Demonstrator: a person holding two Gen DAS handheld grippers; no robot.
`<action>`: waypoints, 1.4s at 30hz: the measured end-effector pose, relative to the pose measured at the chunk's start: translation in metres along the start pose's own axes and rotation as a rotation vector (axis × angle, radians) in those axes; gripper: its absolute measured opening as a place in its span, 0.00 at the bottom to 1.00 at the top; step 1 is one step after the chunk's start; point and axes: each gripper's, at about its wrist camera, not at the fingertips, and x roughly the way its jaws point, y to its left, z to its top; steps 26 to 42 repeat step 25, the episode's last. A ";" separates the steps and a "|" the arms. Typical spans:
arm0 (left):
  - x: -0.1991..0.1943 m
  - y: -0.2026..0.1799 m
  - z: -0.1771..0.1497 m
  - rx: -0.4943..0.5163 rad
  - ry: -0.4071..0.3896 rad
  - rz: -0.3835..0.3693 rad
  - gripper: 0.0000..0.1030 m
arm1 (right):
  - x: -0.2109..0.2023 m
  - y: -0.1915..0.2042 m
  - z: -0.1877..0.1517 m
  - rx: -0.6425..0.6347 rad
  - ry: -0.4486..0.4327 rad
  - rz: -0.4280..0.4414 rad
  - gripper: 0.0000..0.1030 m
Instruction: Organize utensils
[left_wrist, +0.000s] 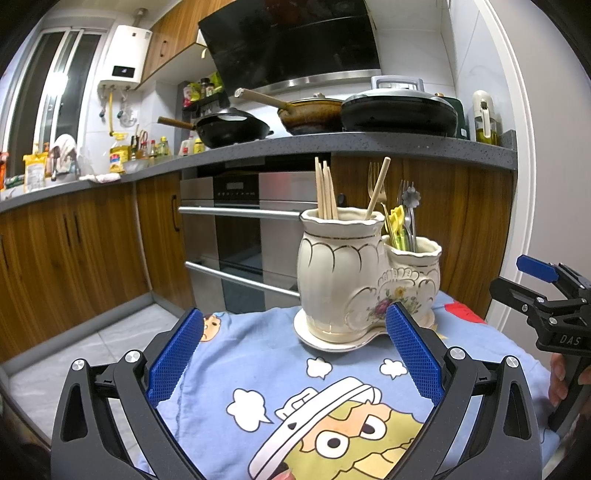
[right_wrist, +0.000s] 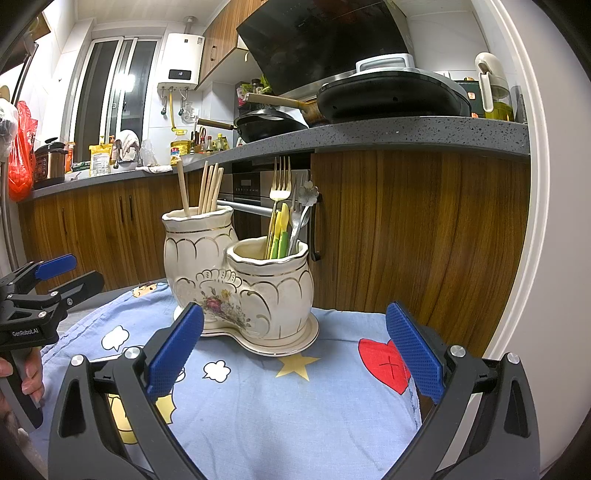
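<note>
A cream ceramic double utensil holder stands on its saucer on a cartoon-printed blue cloth. Its taller pot holds wooden chopsticks. The shorter pot holds forks, a flower-topped spoon and yellow-green plastic utensils. My left gripper is open, empty, just short of the holder. My right gripper is open and empty too, facing the shorter pot. Each gripper shows at the edge of the other's view, right gripper and left gripper.
A kitchen counter with pans and bottles runs behind, above wooden cabinets and a built-in oven. A hand holds the left gripper's handle. Tiled floor lies to the left of the cloth-covered surface.
</note>
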 end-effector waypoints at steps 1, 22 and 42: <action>0.000 0.000 0.000 0.000 0.000 0.000 0.95 | 0.000 0.000 0.000 0.000 0.000 0.000 0.95; 0.001 0.001 0.000 0.001 0.005 0.003 0.95 | 0.000 0.000 0.000 0.001 0.000 0.000 0.95; 0.001 0.002 0.000 -0.002 0.004 0.004 0.95 | 0.000 0.000 0.000 0.001 0.002 0.000 0.95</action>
